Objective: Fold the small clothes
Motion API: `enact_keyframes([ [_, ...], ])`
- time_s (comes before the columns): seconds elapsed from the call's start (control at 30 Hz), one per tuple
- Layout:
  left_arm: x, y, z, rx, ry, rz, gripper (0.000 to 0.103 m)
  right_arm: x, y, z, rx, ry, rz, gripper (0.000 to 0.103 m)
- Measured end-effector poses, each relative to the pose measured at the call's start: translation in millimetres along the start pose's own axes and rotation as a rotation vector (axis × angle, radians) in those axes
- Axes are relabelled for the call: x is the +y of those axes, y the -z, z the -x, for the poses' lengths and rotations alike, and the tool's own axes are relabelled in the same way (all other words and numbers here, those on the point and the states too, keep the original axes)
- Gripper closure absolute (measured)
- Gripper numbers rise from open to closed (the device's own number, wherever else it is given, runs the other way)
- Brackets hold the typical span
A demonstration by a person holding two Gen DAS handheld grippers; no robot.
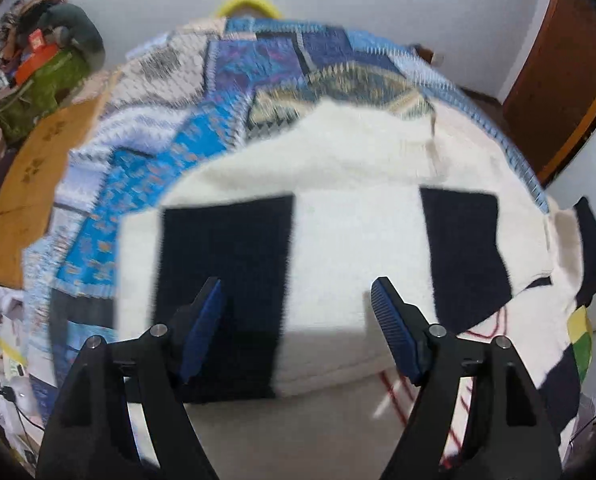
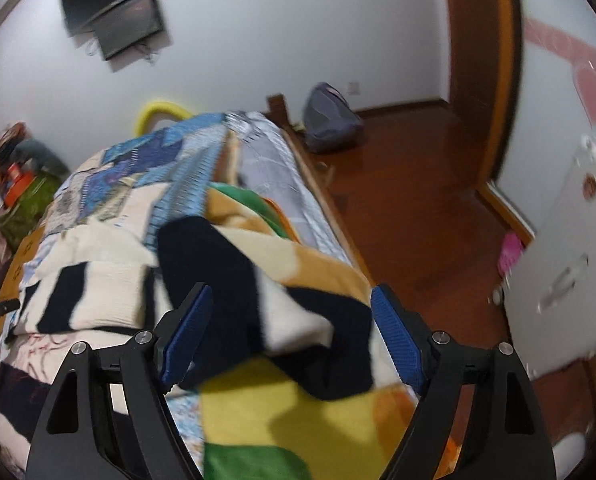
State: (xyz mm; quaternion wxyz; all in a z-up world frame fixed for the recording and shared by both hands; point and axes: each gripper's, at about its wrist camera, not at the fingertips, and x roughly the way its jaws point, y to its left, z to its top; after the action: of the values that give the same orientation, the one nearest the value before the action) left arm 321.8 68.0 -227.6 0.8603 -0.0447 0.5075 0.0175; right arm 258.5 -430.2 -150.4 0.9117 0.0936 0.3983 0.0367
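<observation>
The striped sweater (image 1: 338,216), cream with dark navy bands, lies on the bed's patchwork quilt (image 1: 225,92), its body already doubled so the near edge forms a thick fold. The left gripper (image 1: 298,330) hovers wide open over that fold, holding nothing. The right gripper (image 2: 291,334), also spread wide and empty, hangs above the sweater's loose sleeve (image 2: 233,264), likely the next part to tuck. Beyond the sleeve the bed drops to bare wooden floor (image 2: 410,216), so room there is short.

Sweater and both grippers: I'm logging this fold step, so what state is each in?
Left gripper: open, over the sweater body, holding nothing.
Right gripper: open, above the sleeve.
Sweater: cream with dark stripes, lying on the bed.
Sleeve: loose, bent.
</observation>
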Motion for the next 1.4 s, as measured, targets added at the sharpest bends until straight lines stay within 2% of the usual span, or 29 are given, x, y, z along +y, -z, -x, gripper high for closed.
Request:
enact_keyframes([
  [0.07,-3.8,3.3,-13.7,0.020,-0.006,0.004,0.027,-11.9,7.8,-6.9,0.024,0.018,-0.024,0.025],
  [0.13,-4.4,3.7,-16.3,-0.002,-0.024,0.023,0.017,-22.2,17.5,-14.9,0.052,0.018,-0.052,0.025],
  [0.3,2.4,3.3,-19.9,0.015,-0.008,0.059,0.012,-39.2,37.5,-39.2,0.128,-0.010,-0.106,0.025],
  [0.47,0.1,5.2,-20.1,0.004,-0.021,0.062,0.010,-31.1,47.9,-65.7,0.179,-0.058,-0.092,0.025],
  [0.53,-0.4,6.0,-19.4,0.001,-0.025,0.060,0.010,-28.4,49.6,-73.5,0.184,-0.068,-0.089,0.038],
  [0.6,-0.4,6.2,-18.8,0.001,-0.025,0.060,0.010,-26.7,49.0,-74.4,0.164,-0.060,-0.081,0.042],
  [0.67,-0.7,6.8,-18.3,0.001,-0.027,0.060,0.010,-27.4,46.8,-72.8,0.151,-0.069,-0.086,0.055],
  [0.73,-1.9,8.4,-16.1,-0.001,-0.032,0.057,0.010,-28.4,42.7,-68.4,0.139,-0.074,-0.087,0.076],
  [0.8,-2.5,10.0,-13.5,-0.004,-0.037,0.050,0.010,-27.9,37.2,-63.9,0.124,-0.056,-0.075,0.089],
  [0.83,-3.5,11.7,-11.0,-0.006,-0.038,0.042,0.011,-27.8,32.5,-58.8,0.109,-0.043,-0.068,0.091],
  [1.1,-2.1,22.9,12.6,-0.035,-0.031,0.016,0.012,-16.1,-23.8,4.6,-0.103,0.006,-0.029,0.096],
  [1.3,6.1,30.6,40.3,-0.092,-0.029,0.013,0.012,37.5,-66.0,51.7,-0.252,-0.064,0.066,0.096],
  [1.4,12.8,35.0,54.8,-0.122,-0.028,0.013,0.012,72.8,-76.4,60.7,-0.286,-0.117,0.124,0.096],
])
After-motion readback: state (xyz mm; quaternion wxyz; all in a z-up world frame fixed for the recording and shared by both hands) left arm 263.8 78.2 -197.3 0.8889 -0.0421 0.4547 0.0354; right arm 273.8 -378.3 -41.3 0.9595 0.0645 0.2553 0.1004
